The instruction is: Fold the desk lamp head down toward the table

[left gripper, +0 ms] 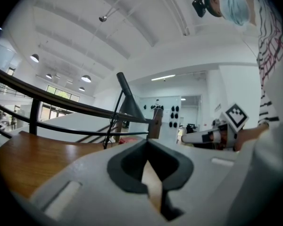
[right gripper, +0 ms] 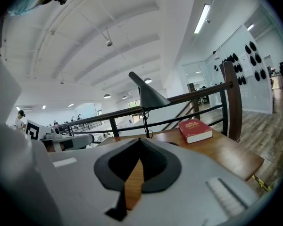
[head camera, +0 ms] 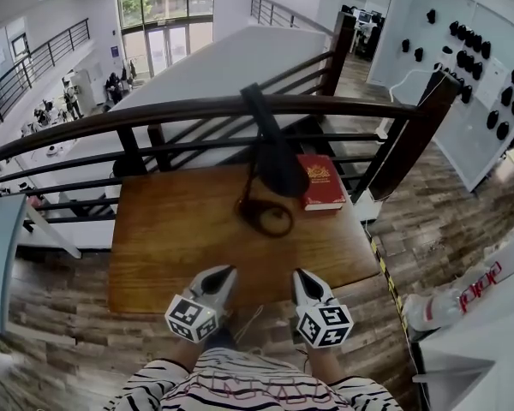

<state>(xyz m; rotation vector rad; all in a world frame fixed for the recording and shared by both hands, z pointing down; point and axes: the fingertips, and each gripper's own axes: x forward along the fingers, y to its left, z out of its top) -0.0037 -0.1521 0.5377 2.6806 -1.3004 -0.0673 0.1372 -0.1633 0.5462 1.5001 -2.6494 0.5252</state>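
Observation:
A black desk lamp [head camera: 272, 157] stands at the far middle of the wooden table [head camera: 171, 229]. Its cone head [right gripper: 149, 96] is raised high on a thin arm, and its round base [head camera: 265, 218] rests on the table top. Both grippers hover over the table's near edge, well short of the lamp. The left gripper [head camera: 226, 271] is shut with nothing in it, and the right gripper [head camera: 301, 275] is shut and empty too. From the left gripper view the lamp head [left gripper: 129, 105] shows ahead, with the right gripper [left gripper: 203, 136] off to the side.
A red book [head camera: 320, 181] lies flat on the table just right of the lamp. A dark railing [head camera: 197, 110] runs along the table's far edge, with a thick post [head camera: 415, 139] at the right. A white counter [head camera: 488, 315] stands to the right.

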